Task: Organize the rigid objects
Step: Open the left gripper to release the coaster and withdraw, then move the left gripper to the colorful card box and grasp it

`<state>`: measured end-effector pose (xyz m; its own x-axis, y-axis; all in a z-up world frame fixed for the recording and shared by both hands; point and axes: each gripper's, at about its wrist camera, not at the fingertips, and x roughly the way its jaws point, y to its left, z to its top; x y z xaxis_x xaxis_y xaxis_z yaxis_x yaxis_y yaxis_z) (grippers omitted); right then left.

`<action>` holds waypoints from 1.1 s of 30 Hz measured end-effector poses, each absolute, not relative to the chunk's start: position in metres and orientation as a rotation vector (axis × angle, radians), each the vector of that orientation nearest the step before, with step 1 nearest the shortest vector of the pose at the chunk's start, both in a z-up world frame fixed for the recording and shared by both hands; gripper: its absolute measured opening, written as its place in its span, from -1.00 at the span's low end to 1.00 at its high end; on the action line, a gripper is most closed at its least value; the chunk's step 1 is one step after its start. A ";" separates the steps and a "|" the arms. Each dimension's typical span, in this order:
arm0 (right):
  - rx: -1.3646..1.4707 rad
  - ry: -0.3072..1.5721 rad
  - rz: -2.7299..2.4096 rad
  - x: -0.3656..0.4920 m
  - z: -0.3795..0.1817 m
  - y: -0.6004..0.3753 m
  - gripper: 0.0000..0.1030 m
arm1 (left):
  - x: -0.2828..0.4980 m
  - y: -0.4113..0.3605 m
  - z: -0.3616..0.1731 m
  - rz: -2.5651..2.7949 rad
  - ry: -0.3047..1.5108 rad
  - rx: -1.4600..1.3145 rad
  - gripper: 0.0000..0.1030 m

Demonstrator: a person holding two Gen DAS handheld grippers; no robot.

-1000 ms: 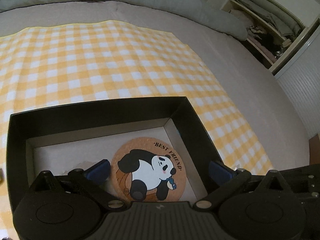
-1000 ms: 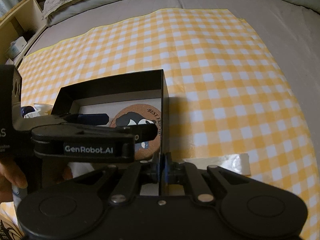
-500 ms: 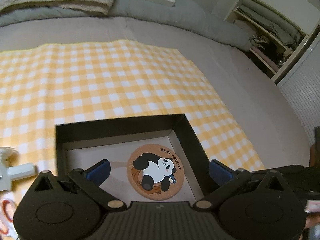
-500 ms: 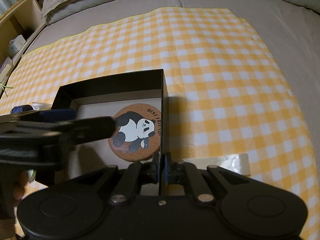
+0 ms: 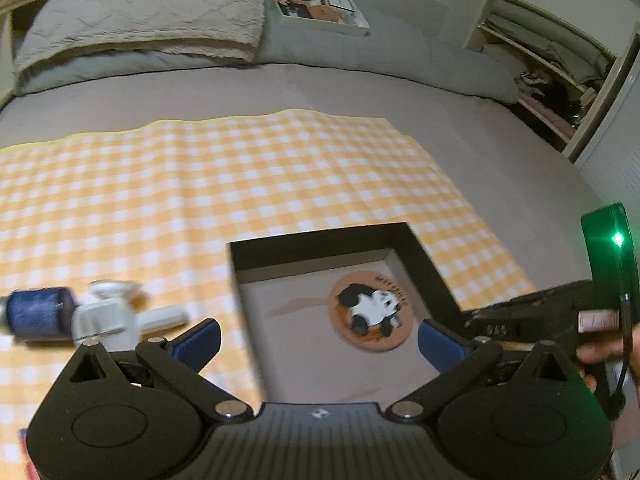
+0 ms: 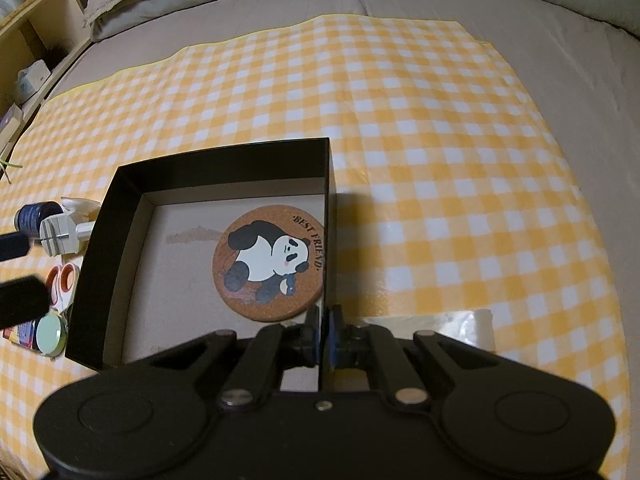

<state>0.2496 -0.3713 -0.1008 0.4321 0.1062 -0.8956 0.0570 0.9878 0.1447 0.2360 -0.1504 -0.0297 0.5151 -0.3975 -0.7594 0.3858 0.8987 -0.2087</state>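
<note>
Cork coaster (image 6: pixel 269 261) is lying flat in the black box (image 6: pixel 224 162) while I am pinching its right wall with my right gripper (image 6: pixel 325 334) and hovering my left gripper (image 5: pixel 318 342) spread empty, so tugging could tip the box.

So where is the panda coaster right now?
The panda coaster lies flat on the floor of the black box, against the box's right wall in the right wrist view. The right gripper pinches that same wall just below it.
</note>
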 end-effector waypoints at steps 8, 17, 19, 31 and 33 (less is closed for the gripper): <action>0.157 1.125 0.034 0.249 -0.100 -0.371 -0.91 | 0.213 -0.114 -0.015 -0.398 0.901 0.039 1.00; 0.152 1.120 0.043 0.244 -0.098 -0.372 -0.91 | 0.205 -0.062 -0.021 -0.267 0.946 0.016 1.00; 0.153 1.119 0.043 0.244 -0.097 -0.373 -0.92 | 0.205 -0.050 -0.027 -0.246 0.951 0.009 1.00; 0.150 1.125 0.036 0.244 -0.098 -0.371 -0.92 | 0.226 0.000 -0.076 -0.060 1.109 0.002 1.00; 0.144 1.128 0.031 0.243 -0.098 -0.370 -0.92 | 0.230 0.004 -0.085 -0.040 1.136 -0.006 1.00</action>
<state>0.2435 -0.3705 -0.0976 0.4293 0.0976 -0.8979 0.0476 0.9903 0.1304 0.2296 0.0037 -0.0851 0.4208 -0.0344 -0.9065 0.0287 0.9993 -0.0246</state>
